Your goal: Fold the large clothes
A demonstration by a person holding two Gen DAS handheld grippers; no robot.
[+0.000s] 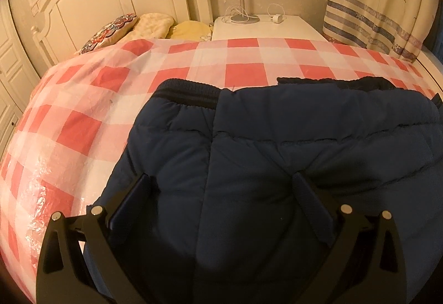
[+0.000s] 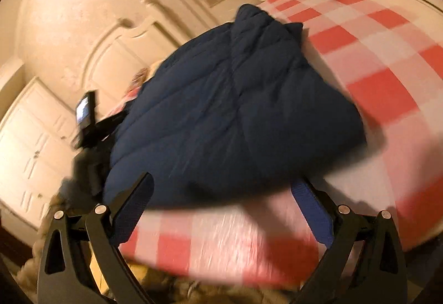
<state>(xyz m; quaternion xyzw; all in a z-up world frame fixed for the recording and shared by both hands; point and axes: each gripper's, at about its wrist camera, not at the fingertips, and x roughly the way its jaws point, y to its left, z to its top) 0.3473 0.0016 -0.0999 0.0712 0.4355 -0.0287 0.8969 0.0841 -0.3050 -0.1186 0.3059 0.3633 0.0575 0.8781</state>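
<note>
**Both grippers spread wide, one low, one at the near edge**

The left gripper (image 1: 221, 184) is pointing forward and slightly down, its two black fingers (image 1: 138, 193) standing well apart. The right gripper (image 2: 221, 187) is likewise holding its jaws wide, nothing clamped between them; its view is smeared with blur. Seen from the right wrist, the left gripper's body (image 2: 91, 124) is showing off to the left, tilted, its fingers hidden there.
</note>
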